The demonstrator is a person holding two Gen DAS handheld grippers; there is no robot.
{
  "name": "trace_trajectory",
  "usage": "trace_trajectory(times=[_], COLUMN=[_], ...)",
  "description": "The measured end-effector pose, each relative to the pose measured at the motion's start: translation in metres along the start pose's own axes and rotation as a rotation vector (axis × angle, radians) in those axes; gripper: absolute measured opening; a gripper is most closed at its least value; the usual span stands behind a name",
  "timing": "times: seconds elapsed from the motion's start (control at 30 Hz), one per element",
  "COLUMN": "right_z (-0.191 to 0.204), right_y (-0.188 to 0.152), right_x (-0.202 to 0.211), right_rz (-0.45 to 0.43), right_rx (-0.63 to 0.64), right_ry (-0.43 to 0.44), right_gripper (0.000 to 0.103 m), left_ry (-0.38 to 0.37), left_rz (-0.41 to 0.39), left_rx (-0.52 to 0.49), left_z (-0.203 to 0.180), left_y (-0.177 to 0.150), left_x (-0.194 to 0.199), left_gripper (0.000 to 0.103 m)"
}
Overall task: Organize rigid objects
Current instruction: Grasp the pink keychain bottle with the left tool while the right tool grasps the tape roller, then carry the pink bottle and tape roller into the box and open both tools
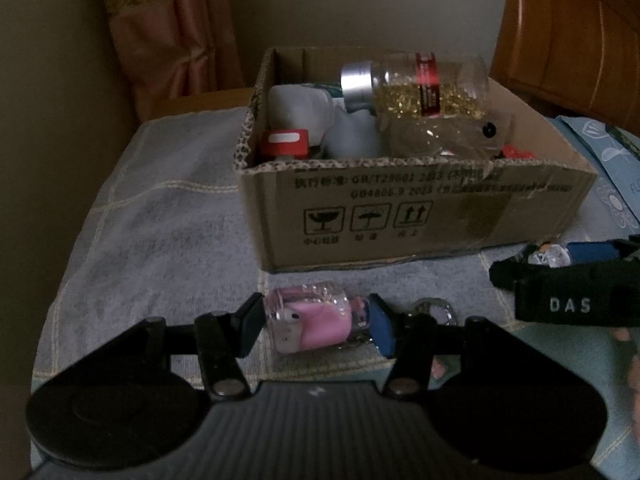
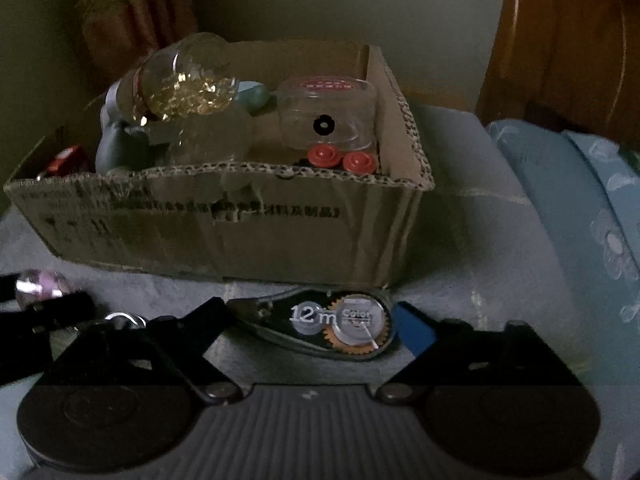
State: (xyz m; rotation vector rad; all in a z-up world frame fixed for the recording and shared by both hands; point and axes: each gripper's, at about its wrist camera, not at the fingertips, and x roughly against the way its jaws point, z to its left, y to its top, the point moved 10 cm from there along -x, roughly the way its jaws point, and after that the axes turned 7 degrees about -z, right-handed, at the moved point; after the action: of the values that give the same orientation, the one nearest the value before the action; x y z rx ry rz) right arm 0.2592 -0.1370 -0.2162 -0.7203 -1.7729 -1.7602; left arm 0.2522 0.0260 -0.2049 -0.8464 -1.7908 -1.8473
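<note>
We see one cardboard box (image 1: 420, 216) on the bed, two red caps (image 2: 340, 159) inside. Left tool (image 1: 318, 326) clenches one pink bottle (image 1: 316, 320); right tool (image 2: 312, 322) stands released around one correction tape (image 2: 320, 322).

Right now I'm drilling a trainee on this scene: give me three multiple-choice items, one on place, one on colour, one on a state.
1. Where does the tape roller lie?
A in the box
B on the cloth before the box
C on the pillow

2. What colour is the jar's lid?
A silver
B green
C black

3. How is the left gripper?
A wide open, empty
B shut on the pink case
C out of view

B: it lies outside the box's front wall.
A: the metal cap shines silver.
B: both pads press its ends.
</note>
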Motion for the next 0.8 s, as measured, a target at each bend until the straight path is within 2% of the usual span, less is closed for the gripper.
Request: trace_trajectory(times=[0.27, 0.53, 0.8], right_z=[-0.001, -0.009, -0.017], right_y=[-0.002, -0.006, 0.031], right_x=[0.006, 0.031, 0.074], right_rz=[0.027, 0.075, 0.034], right_rx=[0.017, 0.104, 0.148], right_ry=[0.024, 0.091, 0.153], right_gripper=[0.092, 0.092, 0.092], left_ry=[-0.011, -0.070, -0.130], left_rz=[0.014, 0.050, 0.080], left_rx=[-0.013, -0.073, -0.161], left_z=[-0.001, -0.008, -0.018], left_y=[0.000, -0.001, 0.005], left_x=[0.001, 0.013, 0.035], left_gripper=[0.054, 0.054, 0.054])
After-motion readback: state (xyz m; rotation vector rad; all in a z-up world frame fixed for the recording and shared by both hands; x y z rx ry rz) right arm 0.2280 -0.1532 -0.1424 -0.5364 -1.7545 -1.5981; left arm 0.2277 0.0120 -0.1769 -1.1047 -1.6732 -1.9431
